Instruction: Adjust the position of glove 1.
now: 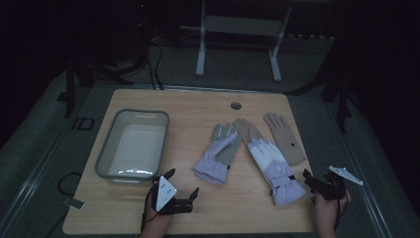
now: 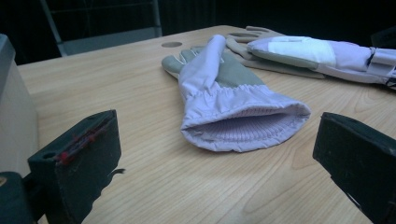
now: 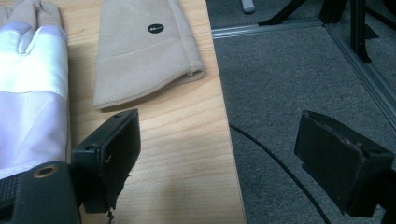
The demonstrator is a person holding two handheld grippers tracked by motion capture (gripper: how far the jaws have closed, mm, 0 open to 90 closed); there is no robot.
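1. Far left on the table [image 1: 124, 99] stands the clear plastic bin [image 1: 132, 144], empty as far as I can see. It sits just ahead of the left gripper [image 1: 182, 184], so a careless swing of that hand could knock its near wall and shove it.

2. The left gripper has its jaws wide apart with nothing between them, low over the wood and aimed at the open cuff of the left lavender glove [image 2: 233, 100], which lies flat near the table's middle. My guess is the risk here is pinching only the top layer of the cuff, so the glove sags or slips loose when lifted.

3. The right lavender glove [image 1: 275, 166] lies across the beige glove [image 1: 285, 139], their finger ends overlapping. Pulling one could drag the other along.

4. The right gripper [image 1: 322, 186] hangs at the table's right edge, jaws also spread and empty, one over wood and one past the edge above the floor. The beige glove's cuff lies close to that edge; a clumsy nudge could push it off. A cable [image 3: 280, 168] runs along the floor below.
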